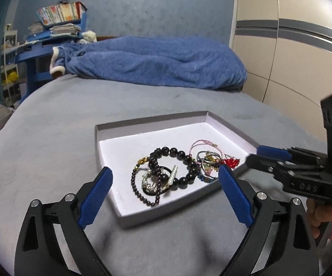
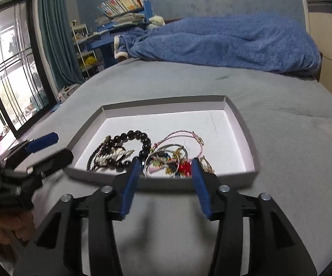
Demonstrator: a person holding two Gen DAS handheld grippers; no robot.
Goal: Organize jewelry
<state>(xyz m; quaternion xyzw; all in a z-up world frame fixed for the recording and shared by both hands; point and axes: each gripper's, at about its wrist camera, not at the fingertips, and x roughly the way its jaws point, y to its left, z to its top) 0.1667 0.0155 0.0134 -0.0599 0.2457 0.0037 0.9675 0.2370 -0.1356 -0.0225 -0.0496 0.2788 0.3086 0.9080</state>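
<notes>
A shallow grey box lid with a white inside lies on the grey bed. A heap of jewelry sits in its near part: a black bead bracelet, a thin dark bead string, silver rings, a pink cord and a red bead piece. My left gripper stands wide open just before the lid, nothing between its blue pads. My right gripper is open at the lid's near wall, empty; it also shows at the right.
A rumpled blue blanket lies across the far end of the bed. A blue desk with books stands beyond it on the left, a window and curtain further left. A wardrobe is at the right. A hand holds the right gripper.
</notes>
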